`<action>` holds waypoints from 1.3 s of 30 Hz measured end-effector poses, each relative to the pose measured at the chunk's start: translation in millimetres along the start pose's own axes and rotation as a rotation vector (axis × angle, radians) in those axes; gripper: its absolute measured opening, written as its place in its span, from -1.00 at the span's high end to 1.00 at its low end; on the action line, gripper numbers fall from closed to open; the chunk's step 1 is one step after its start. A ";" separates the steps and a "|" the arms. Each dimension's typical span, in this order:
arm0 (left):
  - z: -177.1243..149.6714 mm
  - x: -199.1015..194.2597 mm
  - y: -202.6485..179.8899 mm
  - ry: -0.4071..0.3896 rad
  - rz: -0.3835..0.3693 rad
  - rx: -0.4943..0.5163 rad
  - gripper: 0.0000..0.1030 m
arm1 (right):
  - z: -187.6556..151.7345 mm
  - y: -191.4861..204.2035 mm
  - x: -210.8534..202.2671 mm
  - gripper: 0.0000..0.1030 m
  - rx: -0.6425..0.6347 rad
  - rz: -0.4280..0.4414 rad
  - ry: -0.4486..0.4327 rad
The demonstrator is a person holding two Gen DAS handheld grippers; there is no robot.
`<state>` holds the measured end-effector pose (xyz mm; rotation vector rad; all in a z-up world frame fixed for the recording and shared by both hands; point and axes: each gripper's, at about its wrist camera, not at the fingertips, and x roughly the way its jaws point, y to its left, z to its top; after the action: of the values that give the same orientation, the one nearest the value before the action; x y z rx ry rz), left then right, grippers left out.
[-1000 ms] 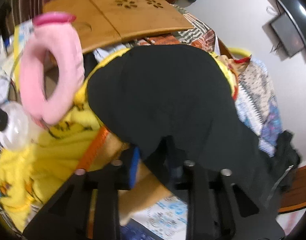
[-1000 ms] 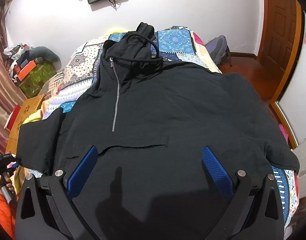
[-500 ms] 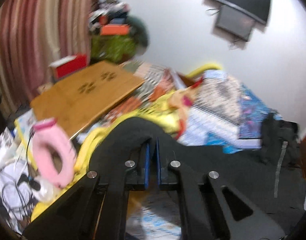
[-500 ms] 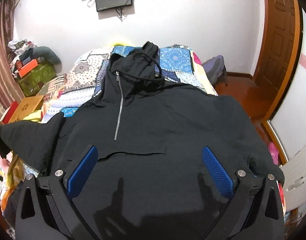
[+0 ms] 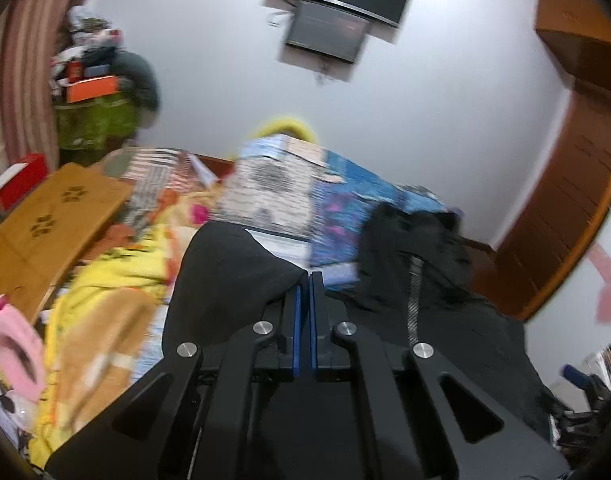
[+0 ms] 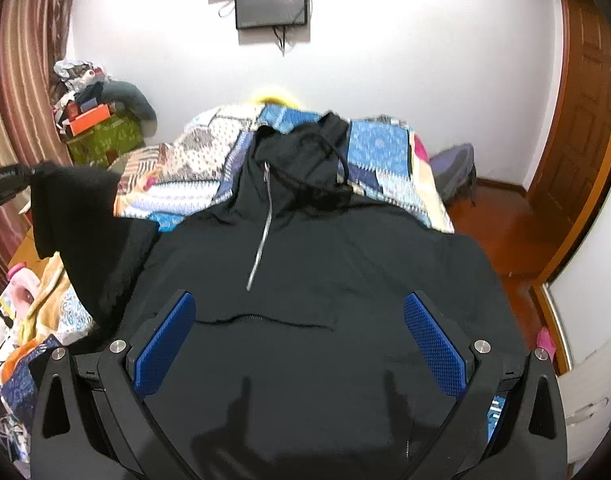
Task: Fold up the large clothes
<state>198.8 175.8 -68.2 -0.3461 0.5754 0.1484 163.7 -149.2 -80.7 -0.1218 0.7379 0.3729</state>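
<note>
A black zip hoodie [image 6: 325,248] lies face up on the bed, hood toward the far wall. Its left sleeve [image 6: 81,216] is lifted off the bed and hangs from my left gripper [image 6: 9,184] at the left edge of the right wrist view. In the left wrist view the left gripper [image 5: 305,280] is shut, with the sleeve's cloth [image 5: 225,272] pinched between the blue pads and draped to the left. My right gripper [image 6: 299,298] hovers open above the hoodie's front pocket, with nothing between its fingers.
A patchwork quilt [image 6: 209,176] covers the bed. Left of the bed lie a yellow blanket [image 5: 105,280], a wooden lap table [image 5: 45,220] and a pink ring-shaped thing [image 5: 13,348]. A pile of boxes [image 6: 101,120] stands in the far left corner and a wooden door [image 6: 577,140] is on the right.
My left gripper has shut on the sleeve, risen and rolled, lifting the sleeve off the yellow blanket. The right gripper has risen slightly and stays open.
</note>
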 end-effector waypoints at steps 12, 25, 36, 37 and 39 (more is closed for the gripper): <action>-66.8 50.7 -134.8 0.189 -0.165 0.235 0.96 | -27.7 -21.8 13.9 -1.00 0.005 -0.039 0.071; -147.7 84.8 -178.3 0.420 -0.214 0.388 0.96 | -39.2 -40.4 9.9 -1.00 0.030 -0.027 0.099; -158.9 55.3 -170.2 0.434 -0.210 0.470 -0.02 | -37.6 -29.0 7.4 -1.00 -0.017 -0.019 0.116; -153.8 49.1 -164.9 0.420 -0.216 0.464 -0.02 | -35.4 -26.1 5.9 -1.00 -0.026 -0.017 0.109; -141.1 35.6 -152.1 0.378 -0.198 0.466 -0.07 | -29.3 -19.5 1.8 -1.00 -0.049 -0.010 0.090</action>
<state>192.3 -15.3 -156.1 0.0278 0.9214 -0.2469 153.6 -173.7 -103.9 -0.1890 0.8165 0.3778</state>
